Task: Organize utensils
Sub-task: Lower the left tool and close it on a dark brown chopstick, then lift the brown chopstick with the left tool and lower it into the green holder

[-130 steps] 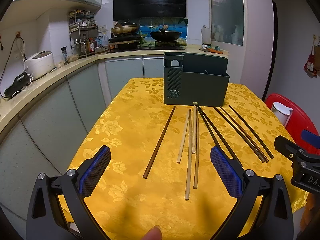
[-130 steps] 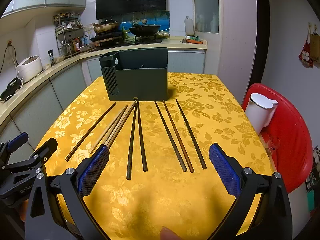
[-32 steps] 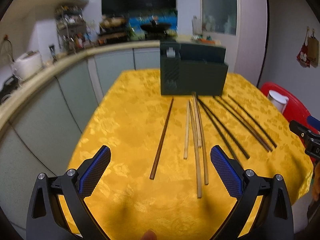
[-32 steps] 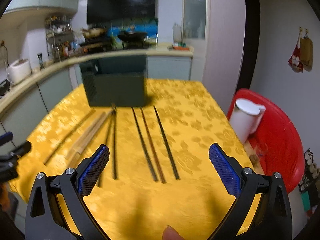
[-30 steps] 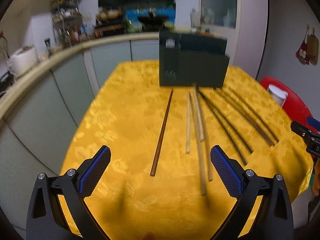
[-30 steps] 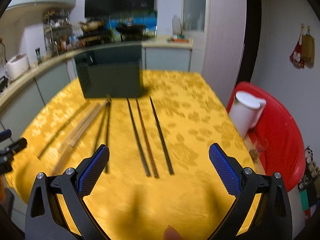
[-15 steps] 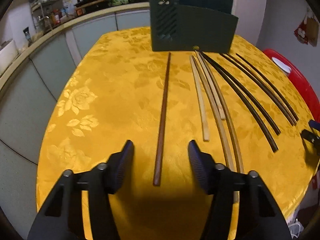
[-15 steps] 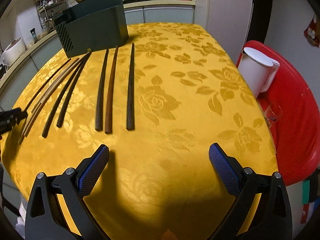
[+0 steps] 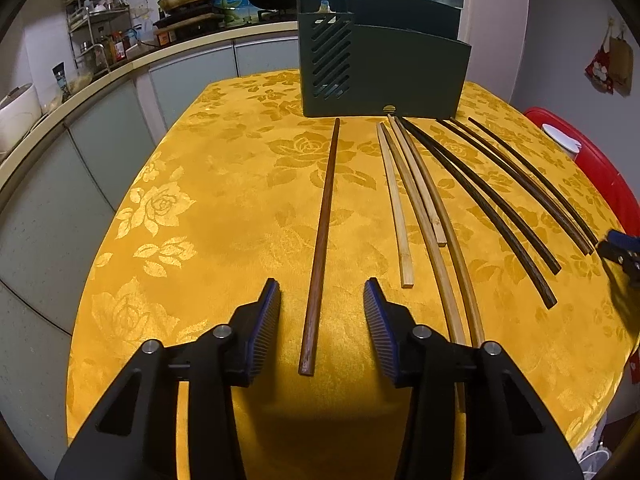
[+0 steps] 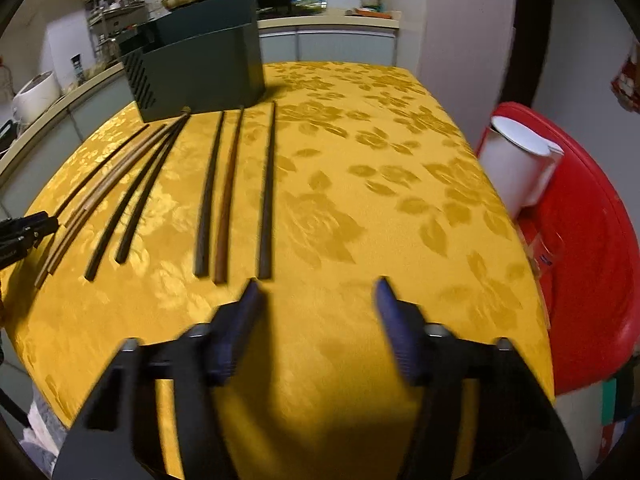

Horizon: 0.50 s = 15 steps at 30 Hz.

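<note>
A: Fingers (image 9: 264,312) of the left gripper (image 9: 320,304) have just been closing, with the near end of the reddish-brown chopstick (image 9: 322,236) lying between them; the pads stand clear of it on both sides, so nothing is gripped.

B: And the right gripper (image 10: 316,304)?

A: Its fingers (image 10: 390,312) have also just been narrowing, over bare cloth. They are blurred, apart, and hold nothing. The left one sits just short of the near tip of the dark chopstick (image 10: 267,196) farthest right.

B: What surrounds all this, biggest first?

A: The worktop (image 9: 208,208) under its yellow rose-patterned cloth. Off its right edge, a red chair (image 10: 580,240) with a white jug (image 10: 512,168) on it. At the far end stands the dark green utensil holder (image 9: 380,76), slatted on its left face.

B: How do the chopsticks lie relative to that holder?

A: All run lengthwise from its foot toward the cameras. The reddish-brown one lies alone, in front of the holder's slatted end. To its right come four pale bamboo chopsticks (image 9: 416,200), fanned and partly overlapping, then two black chopsticks (image 9: 480,204), then three more near the holder's right end. Nothing lies across the reddish-brown one.
</note>
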Motion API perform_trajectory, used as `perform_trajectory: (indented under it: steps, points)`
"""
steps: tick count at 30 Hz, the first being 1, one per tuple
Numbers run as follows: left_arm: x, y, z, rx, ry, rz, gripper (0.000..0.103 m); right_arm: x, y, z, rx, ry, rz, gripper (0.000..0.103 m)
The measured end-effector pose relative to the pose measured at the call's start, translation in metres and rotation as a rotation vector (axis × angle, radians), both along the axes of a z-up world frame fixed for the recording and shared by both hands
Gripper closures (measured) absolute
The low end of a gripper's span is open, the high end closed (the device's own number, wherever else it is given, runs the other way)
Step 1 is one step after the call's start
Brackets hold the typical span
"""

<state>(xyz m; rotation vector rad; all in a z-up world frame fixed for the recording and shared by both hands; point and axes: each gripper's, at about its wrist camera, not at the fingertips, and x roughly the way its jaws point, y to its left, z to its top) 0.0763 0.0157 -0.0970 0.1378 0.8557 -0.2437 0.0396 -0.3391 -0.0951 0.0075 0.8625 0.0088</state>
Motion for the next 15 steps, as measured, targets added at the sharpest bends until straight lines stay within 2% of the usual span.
perform_trajectory:
  steps: [4, 6, 8, 9, 13, 15]
  points:
    - [-0.003, -0.003, 0.001, -0.006, -0.01, -0.019, 0.078, 0.011, 0.017, 0.0, -0.028, -0.022, 0.059, 0.065]
    - [-0.004, -0.005, 0.001, -0.008, -0.012, -0.023, 0.081, 0.014, 0.024, 0.0, -0.038, -0.029, 0.079, 0.07]
    - [-0.004, -0.005, 0.001, -0.006, -0.017, -0.021, 0.089, 0.015, 0.026, 0.0, -0.038, -0.032, 0.092, 0.075]
    - [-0.003, -0.005, 0.0, -0.008, -0.018, -0.02, 0.096, 0.017, 0.027, 0.0, -0.029, -0.031, 0.095, 0.079]
    - [-0.001, -0.004, 0.001, -0.026, -0.01, -0.015, 0.096, 0.019, 0.029, 0.0, -0.03, -0.035, 0.088, 0.094]
    - [-0.002, -0.003, 0.002, -0.031, -0.003, -0.016, 0.097, 0.019, 0.032, 0.0, -0.051, -0.035, 0.084, 0.094]
